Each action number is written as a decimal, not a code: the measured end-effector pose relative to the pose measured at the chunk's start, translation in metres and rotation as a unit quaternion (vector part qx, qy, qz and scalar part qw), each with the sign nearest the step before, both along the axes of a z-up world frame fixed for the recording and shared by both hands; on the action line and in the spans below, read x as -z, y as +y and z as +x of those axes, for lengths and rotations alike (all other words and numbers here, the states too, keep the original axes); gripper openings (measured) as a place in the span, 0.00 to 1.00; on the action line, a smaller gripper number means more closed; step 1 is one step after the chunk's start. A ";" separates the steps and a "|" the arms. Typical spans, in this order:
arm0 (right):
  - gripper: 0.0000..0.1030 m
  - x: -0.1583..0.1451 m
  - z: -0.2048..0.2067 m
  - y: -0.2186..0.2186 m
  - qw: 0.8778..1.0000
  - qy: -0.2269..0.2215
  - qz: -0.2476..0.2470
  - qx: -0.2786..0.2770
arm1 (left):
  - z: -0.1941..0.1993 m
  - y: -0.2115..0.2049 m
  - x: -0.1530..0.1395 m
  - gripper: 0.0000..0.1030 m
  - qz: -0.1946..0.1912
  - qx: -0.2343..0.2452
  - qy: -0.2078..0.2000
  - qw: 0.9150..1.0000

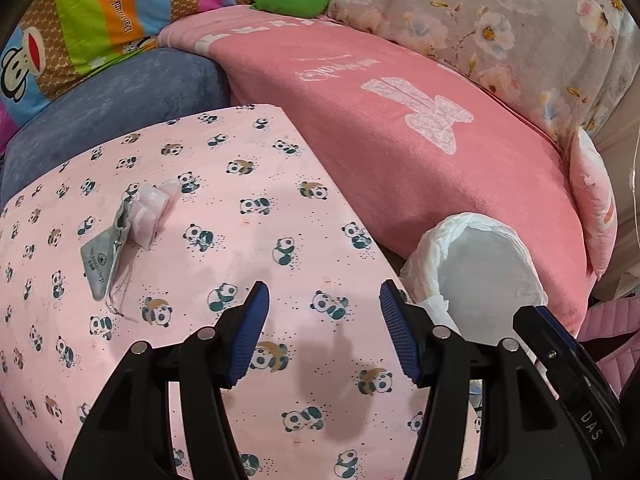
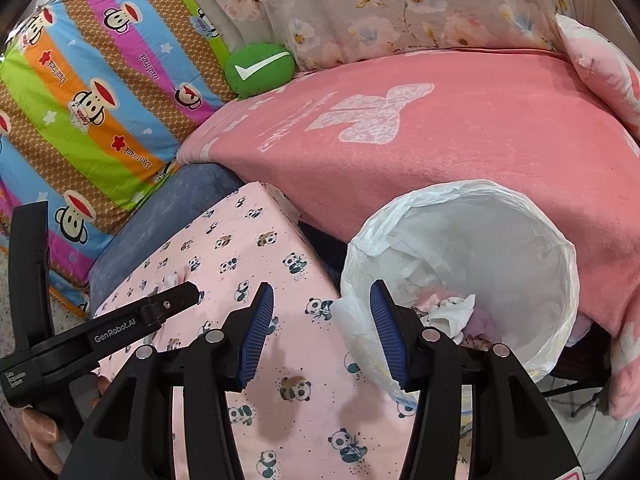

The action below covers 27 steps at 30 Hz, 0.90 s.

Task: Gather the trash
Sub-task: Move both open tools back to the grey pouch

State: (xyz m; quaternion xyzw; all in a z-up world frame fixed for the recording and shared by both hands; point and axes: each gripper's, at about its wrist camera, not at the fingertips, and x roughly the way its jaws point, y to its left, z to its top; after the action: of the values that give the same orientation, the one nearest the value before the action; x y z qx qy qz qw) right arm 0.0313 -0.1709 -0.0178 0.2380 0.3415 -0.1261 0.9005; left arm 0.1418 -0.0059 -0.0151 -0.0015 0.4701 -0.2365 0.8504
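I judge this to be the gap between two pickups: the white-lined bin (image 2: 472, 264) in the lower right of my right wrist view already holds crumpled tissue and pinkish scraps, and both tools are empty. My left gripper (image 1: 324, 332) has its blue pads standing moderately apart with nothing between them but the panda-print cloth (image 1: 248, 248) below; my right gripper (image 2: 322, 334) is spread about the same, also empty, with a flap of the bin's liner hanging just behind its right pad. What is left to collect, as far as I can see, lies in the middle left of the left wrist view: a folded wad of pale pink tissue (image 1: 154, 214) touching a flat grey pouch (image 1: 104, 256) with loose strings trailing toward the bottom of the frame. Whether the pouch counts as trash I cannot say. That pile sits well up and left of the left fingers, clear of them. The next move, to my mind, calls for swinging the left tool toward the pile, setting the pads astride the tissue and closing, then carrying it across to the bin, whose rim shows in the lower right of that same view
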 end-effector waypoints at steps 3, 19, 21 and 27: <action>0.50 0.000 0.007 0.011 1.000 0.003 -0.003 -0.011 | 0.003 0.013 0.003 0.54 0.001 -0.009 0.001 1.000; 0.50 0.005 0.040 0.068 0.998 0.018 -0.013 -0.060 | 0.032 0.088 0.027 0.54 0.012 -0.078 0.019 0.997; 0.50 0.007 0.046 0.077 0.997 0.021 -0.013 -0.068 | 0.038 0.099 0.032 0.54 0.013 -0.088 0.023 0.996; 0.50 0.013 0.064 0.099 0.995 0.031 -0.017 -0.090 | 0.054 0.122 0.046 0.54 0.022 -0.105 0.033 0.994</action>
State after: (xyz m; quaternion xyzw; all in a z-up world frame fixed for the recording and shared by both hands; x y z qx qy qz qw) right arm 0.0954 -0.0723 -0.0304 0.1871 0.3871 -0.0577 0.9010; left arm 0.1961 0.1159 -0.0616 -0.0394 0.5003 -0.1356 0.8543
